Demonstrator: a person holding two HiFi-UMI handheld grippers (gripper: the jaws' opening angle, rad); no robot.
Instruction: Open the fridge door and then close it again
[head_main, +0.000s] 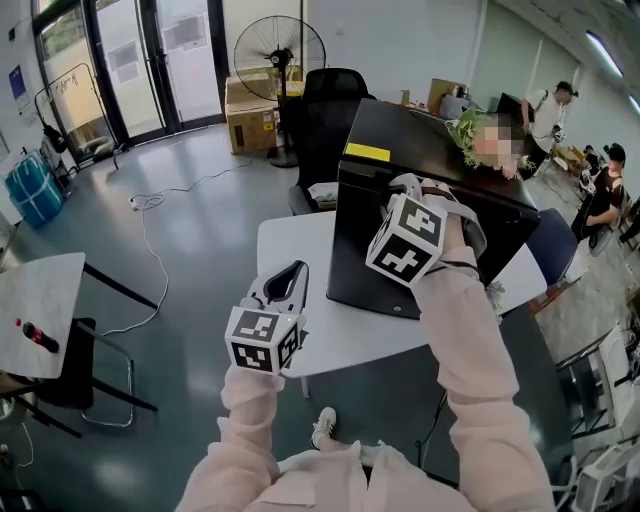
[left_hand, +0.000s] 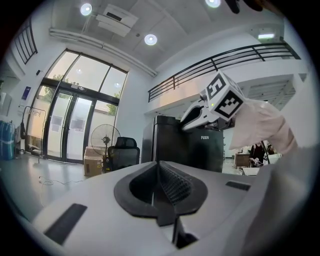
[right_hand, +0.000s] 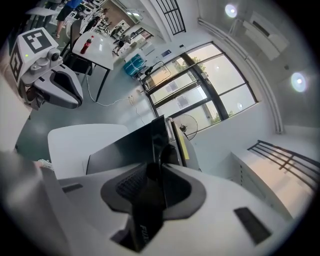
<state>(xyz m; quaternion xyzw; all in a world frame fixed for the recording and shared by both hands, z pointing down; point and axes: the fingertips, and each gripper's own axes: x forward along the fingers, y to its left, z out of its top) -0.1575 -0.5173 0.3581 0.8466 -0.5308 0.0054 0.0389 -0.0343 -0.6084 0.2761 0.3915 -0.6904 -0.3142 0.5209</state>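
A small black fridge (head_main: 362, 240) stands on a white table (head_main: 290, 250), with a yellow label on its top. My right gripper (head_main: 402, 185) reaches over the fridge's upper front edge. In the right gripper view the edge of the black fridge door (right_hand: 131, 150) runs between the jaws of my right gripper (right_hand: 157, 172), which are shut on it. My left gripper (head_main: 298, 272) hovers above the table's front left, apart from the fridge. Its jaws (left_hand: 160, 167) are shut with nothing between them, pointing level towards the fridge (left_hand: 175, 145).
Behind the fridge are a black office chair (head_main: 330, 100), a standing fan (head_main: 280, 50) and a cardboard box (head_main: 250, 115). A cable (head_main: 150, 230) trails over the floor at left. A second white table (head_main: 35, 310) stands at far left. People (head_main: 548, 110) are at the back right.
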